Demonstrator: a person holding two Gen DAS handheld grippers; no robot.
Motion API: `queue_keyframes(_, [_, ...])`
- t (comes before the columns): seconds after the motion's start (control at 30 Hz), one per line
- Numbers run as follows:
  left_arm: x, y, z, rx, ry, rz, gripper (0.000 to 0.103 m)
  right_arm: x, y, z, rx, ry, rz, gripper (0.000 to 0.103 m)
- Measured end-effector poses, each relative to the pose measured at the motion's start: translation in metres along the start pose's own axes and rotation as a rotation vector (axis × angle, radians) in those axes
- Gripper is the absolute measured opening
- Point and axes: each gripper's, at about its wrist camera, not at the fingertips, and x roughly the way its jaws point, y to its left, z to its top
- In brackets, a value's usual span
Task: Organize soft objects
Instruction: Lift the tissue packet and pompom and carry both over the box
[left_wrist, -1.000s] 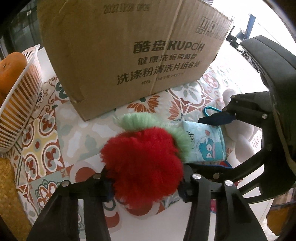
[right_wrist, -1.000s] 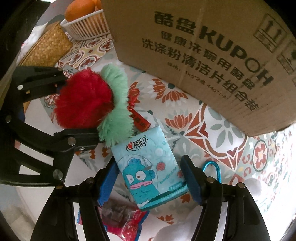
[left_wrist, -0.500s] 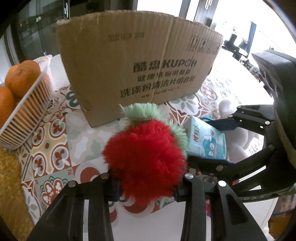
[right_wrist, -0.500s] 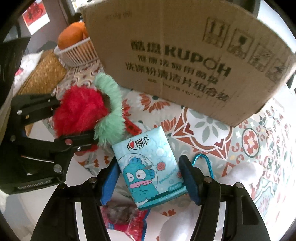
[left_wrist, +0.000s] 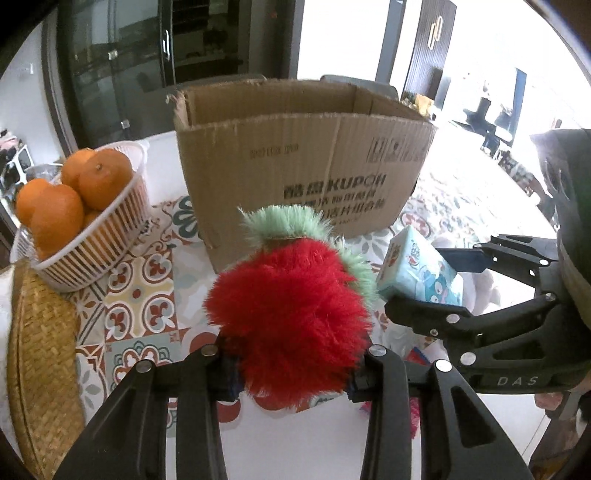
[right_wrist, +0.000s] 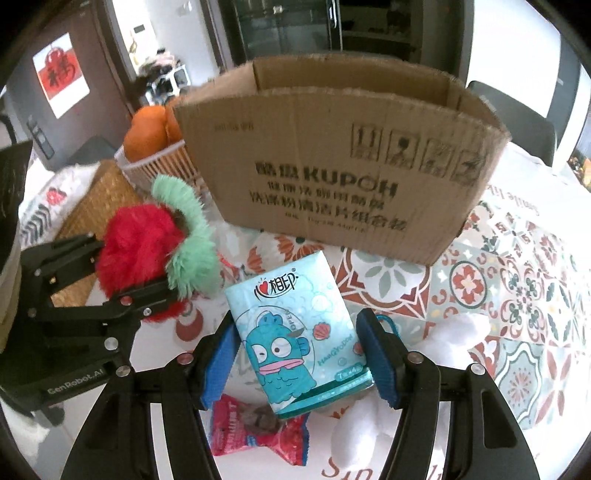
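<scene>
Cardboard, open-topped, the box (left_wrist: 295, 162) stands just beyond both grippers, the left gripper (left_wrist: 291, 365) clamped on a red-and-green plush strawberry (left_wrist: 291, 317) and the right gripper (right_wrist: 299, 354) squeezing a blue tissue pack (right_wrist: 295, 339), both held clear of the patterned tablecloth (right_wrist: 517, 295), while the box's inside stays hidden.

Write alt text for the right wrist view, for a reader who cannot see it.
The right gripper clamps a light blue tissue pack with a cartoon fish, raised before an open cardboard box. At left, the left gripper holds a red and green plush toy; a red snack packet lies on the patterned tablecloth below.
</scene>
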Motion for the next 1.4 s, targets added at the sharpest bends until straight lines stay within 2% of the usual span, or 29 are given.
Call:
queue_keyframes(0.17, [-0.017, -0.004, 0.002, -0.019, -0.040, 0.000, 0.039, -0.023, -0.008, 0.000, 0.023, -0.060, -0.010, 0.065])
queue_keyframes(0.6, [-0.066, -0.015, 0.013, -0.047, -0.124, 0.017, 0.039, -0.065, 0.008, 0.007, 0.052, -0.170, -0.062, 0.065])
queue_keyframes(1.03, [-0.123, -0.033, 0.032, -0.021, -0.239, 0.022, 0.039, -0.121, 0.013, 0.013, 0.096, -0.293, -0.040, 0.065])
queue_keyframes(1.4, [-0.149, -0.033, 0.054, -0.017, -0.294, 0.020, 0.039, -0.146, 0.013, 0.029, 0.133, -0.357, -0.025, 0.065])
